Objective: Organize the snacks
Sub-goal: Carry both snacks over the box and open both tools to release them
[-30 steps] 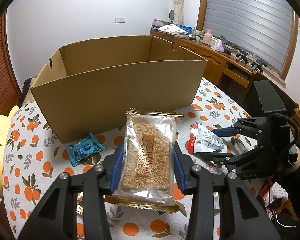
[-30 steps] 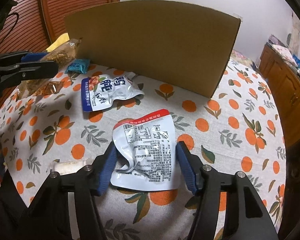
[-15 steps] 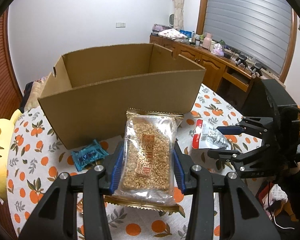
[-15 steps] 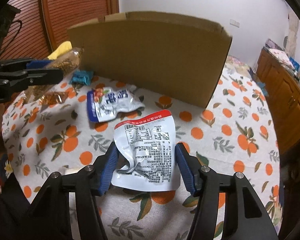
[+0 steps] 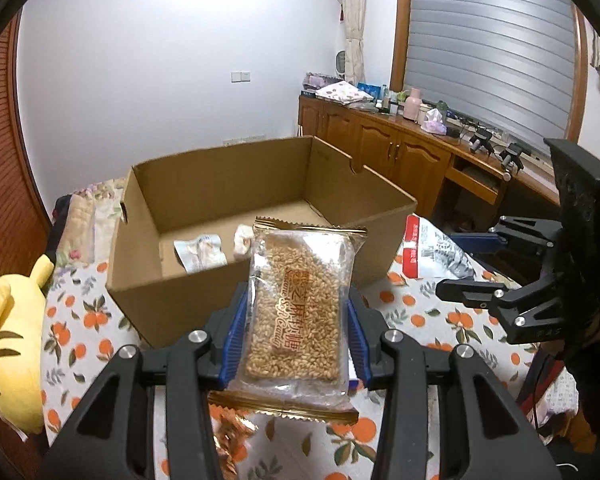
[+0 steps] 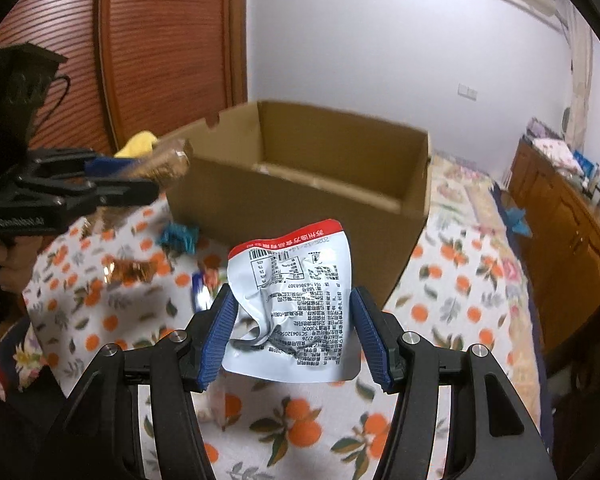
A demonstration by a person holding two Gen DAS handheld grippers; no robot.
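Observation:
My left gripper point(image 5: 294, 334) is shut on a clear packet of sesame candy point(image 5: 300, 308) with gold edges, held above the table in front of the open cardboard box point(image 5: 380, 236). Two white snack packets point(image 5: 200, 250) lie inside the box. My right gripper point(image 6: 294, 334) is shut on a crumpled silver pouch with a red top point(image 6: 296, 300), raised above the table near the box point(image 6: 300, 200). The right gripper also shows in the left wrist view point(image 5: 484, 268), and the left gripper in the right wrist view point(image 6: 112, 184).
The orange-print tablecloth point(image 6: 440, 300) holds a teal wrapper point(image 6: 178, 236), a gold wrapper point(image 6: 130, 270) and a blue-white pouch point(image 6: 202, 286). A yellow plush toy point(image 5: 4, 340) sits at the table's left. A wooden sideboard point(image 5: 400, 148) stands behind.
Both grippers have risen with their packets, so the box's inside now shows. The right wrist view is blurred from motion.

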